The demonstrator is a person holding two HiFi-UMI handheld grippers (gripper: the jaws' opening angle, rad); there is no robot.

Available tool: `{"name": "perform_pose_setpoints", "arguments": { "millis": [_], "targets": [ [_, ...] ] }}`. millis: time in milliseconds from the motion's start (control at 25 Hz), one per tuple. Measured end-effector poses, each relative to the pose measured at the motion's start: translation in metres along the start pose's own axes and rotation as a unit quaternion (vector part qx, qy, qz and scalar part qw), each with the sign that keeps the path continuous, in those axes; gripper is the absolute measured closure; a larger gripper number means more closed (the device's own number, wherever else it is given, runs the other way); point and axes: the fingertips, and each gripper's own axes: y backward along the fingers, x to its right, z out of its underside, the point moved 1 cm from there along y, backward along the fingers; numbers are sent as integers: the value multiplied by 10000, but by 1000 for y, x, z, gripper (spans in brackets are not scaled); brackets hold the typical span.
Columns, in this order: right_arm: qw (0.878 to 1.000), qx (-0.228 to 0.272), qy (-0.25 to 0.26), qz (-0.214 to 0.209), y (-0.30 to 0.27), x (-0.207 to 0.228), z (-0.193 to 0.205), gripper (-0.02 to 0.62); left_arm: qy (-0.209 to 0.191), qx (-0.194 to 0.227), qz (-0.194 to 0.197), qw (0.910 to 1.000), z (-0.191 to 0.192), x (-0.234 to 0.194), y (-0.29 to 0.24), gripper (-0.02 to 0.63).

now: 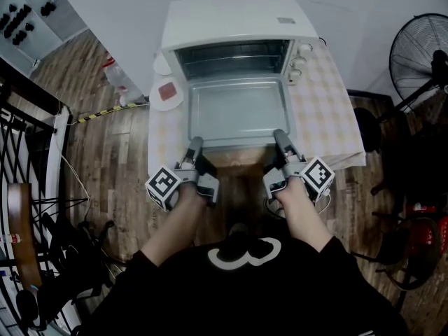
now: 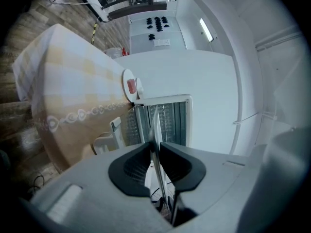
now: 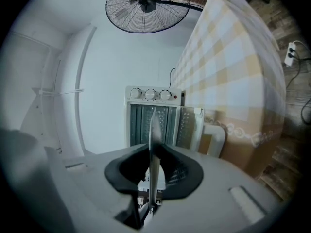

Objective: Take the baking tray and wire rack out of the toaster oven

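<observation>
The white toaster oven (image 1: 238,16) stands open on the table. The grey baking tray (image 1: 239,110) sticks out of its mouth towards me, roughly level. My left gripper (image 1: 194,144) is shut on the tray's near-left rim, and my right gripper (image 1: 279,136) on its near-right rim. In the left gripper view the thin tray edge (image 2: 156,127) runs between the dark pads (image 2: 133,166). The right gripper view shows the same edge (image 3: 154,130) pinched between the pads (image 3: 177,171). Wire rack bars (image 1: 234,60) show inside the oven cavity.
A checked tablecloth (image 1: 329,110) covers the table. A white plate with a red item (image 1: 166,93) lies left of the oven. A standing fan (image 1: 420,47) is at the far right, and a black metal frame (image 1: 21,152) at the left. The oven door handle (image 3: 214,135) hangs under the tray.
</observation>
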Motion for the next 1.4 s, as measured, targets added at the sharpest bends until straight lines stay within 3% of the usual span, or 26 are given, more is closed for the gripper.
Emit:
{"name": "perform_pose_setpoints", "arguments": {
  "millis": [200,560,1400],
  "targets": [
    [9999,-107,-13,-14,4,-2,-11,526,-19,118,0,9999,12,4,1,538],
    [9996,-277,-26,-42,30,-4,-82,526,-14,301,-25,9995,84,23,-15,538],
    [9997,188,-37,118,88,30,-259,526,64,-188,-30,9998,252,32,-107,537]
  ]
}}
